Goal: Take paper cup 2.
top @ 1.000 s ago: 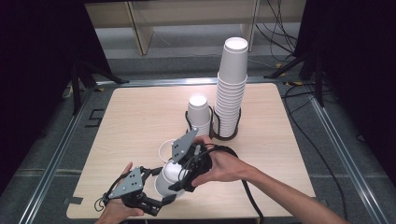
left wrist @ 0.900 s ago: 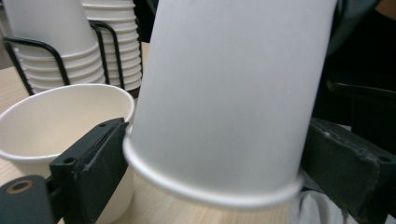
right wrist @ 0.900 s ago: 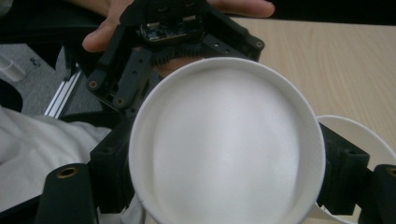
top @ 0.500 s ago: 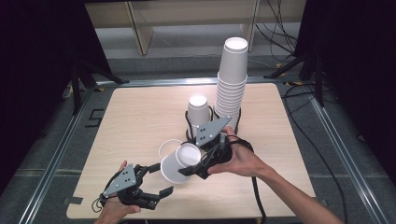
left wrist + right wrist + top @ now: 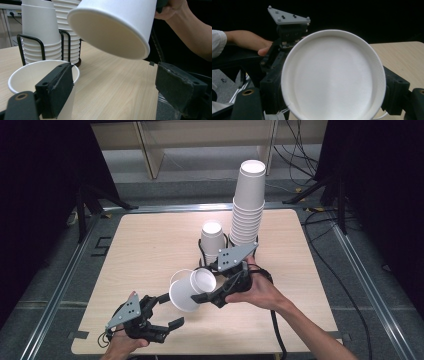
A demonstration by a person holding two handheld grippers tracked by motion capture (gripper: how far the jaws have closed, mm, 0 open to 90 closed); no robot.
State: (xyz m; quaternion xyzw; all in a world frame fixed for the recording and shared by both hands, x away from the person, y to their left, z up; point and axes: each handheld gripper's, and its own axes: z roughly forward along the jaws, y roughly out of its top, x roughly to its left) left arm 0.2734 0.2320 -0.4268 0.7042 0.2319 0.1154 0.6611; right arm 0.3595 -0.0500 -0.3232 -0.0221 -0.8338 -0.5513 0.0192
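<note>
Wooden table (image 5: 150,240): pale board top, carrying everything else.
Tall stack (image 5: 247,205): white paper cups nested high at the far middle, set in a black wire holder (image 5: 30,40).
Short stack (image 5: 212,237): a lower pile of the same cups just left of the tall one, in the same holder.
Right gripper (image 5: 205,292): clenched on a single paper cup (image 5: 187,292), one jaw on either side of its wall.
Held cup: tipped on its side above the table's near middle, mouth towards the left gripper.
Left gripper (image 5: 167,310): near the front edge; its jaws have just been closing but stand apart, nothing between the pads.
Loose cup (image 5: 30,72): upright on the table, just beside the left gripper's jaw, below the held cup.
</note>
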